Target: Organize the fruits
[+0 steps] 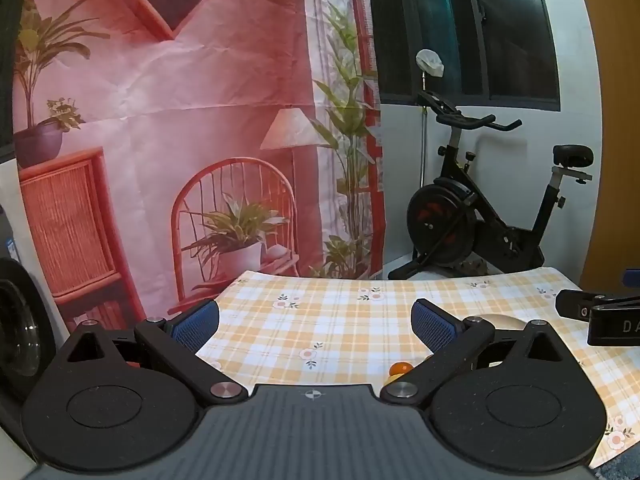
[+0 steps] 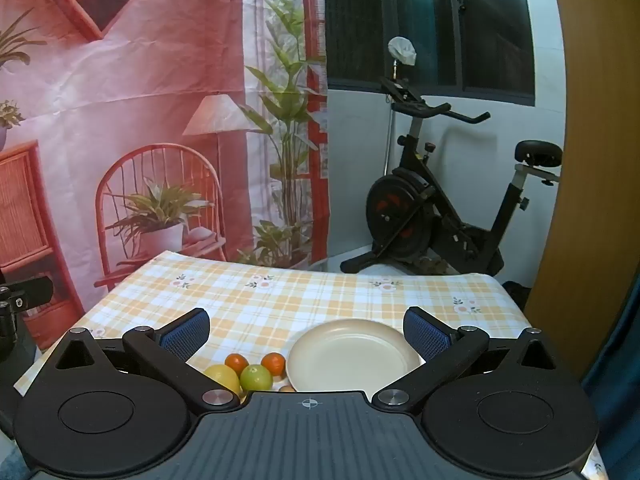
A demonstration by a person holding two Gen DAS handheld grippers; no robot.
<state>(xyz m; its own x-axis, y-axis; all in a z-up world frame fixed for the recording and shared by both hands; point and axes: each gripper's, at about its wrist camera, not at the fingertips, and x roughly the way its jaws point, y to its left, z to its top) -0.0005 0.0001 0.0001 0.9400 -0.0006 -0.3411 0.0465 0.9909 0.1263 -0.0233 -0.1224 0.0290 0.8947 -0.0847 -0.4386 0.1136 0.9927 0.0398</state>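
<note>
Both the left gripper (image 1: 316, 320) and the right gripper (image 2: 306, 332) hang wide open and grip nothing above the checked tablecloth (image 2: 280, 296). The cream plate (image 2: 352, 354) lies bare near the cloth's front edge. Just left of the plate sit two small oranges (image 2: 273, 361), a green fruit (image 2: 256, 377) and a lemon (image 2: 222, 376), close together; something small and brownish, possibly another fruit, peeks out below the plate's rim

Table (image 2: 280, 300), yellow checked cloth: cream plate (image 2: 352, 354); left of it two oranges (image 2: 273, 362), lemon (image 2: 222, 376), green fruit (image 2: 256, 377)
</note>
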